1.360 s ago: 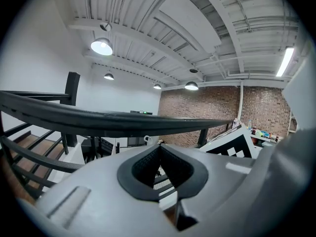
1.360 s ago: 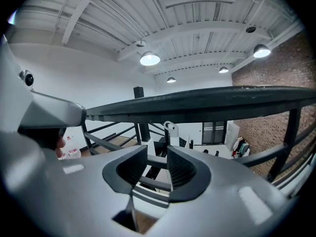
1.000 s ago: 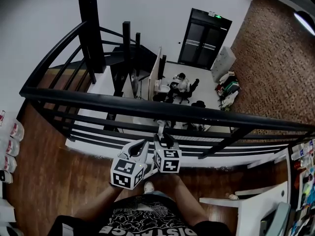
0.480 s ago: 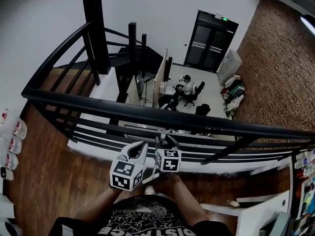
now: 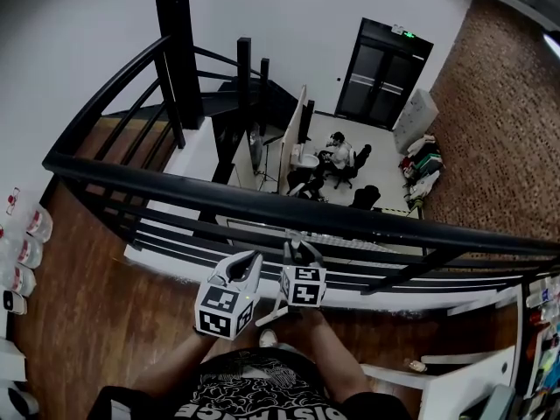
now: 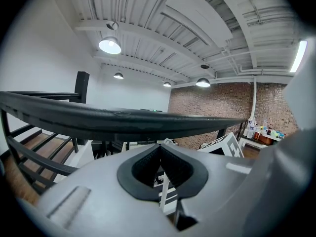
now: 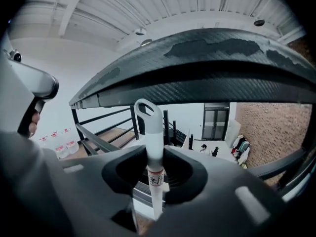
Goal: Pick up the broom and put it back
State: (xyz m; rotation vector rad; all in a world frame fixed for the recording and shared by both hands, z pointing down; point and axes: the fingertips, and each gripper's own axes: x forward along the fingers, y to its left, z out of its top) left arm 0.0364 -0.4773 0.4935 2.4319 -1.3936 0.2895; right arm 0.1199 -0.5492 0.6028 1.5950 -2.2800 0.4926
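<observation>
Jugs (image 5: 24, 252) come first: a row of pale ones with red labels sits well off to the left of your left gripper (image 5: 249, 261), at the edge of the wooden floor (image 5: 105, 322). What is in them cannot be made out. Far to the right of your right gripper (image 5: 298, 245), shelves (image 5: 544, 313) carry small colourful items, too blurred to name.

Your right gripper has the broom (image 7: 152, 132) between its jaws. The white handle stands upright there, and the jaws have just been closing. Their tips now sit against either side of the handle. A small red-edged label (image 7: 156, 177) wraps the handle on the near side of those tips. The loop at the handle's top rises past the jaws to just under the black handrail (image 7: 207, 53). In the head view the handle's lower part slants down from that gripper toward your body.

Your left gripper is just beside the right one, on its left. Its jaw tips are together, closed on each other, and they point at the same handrail.
</observation>
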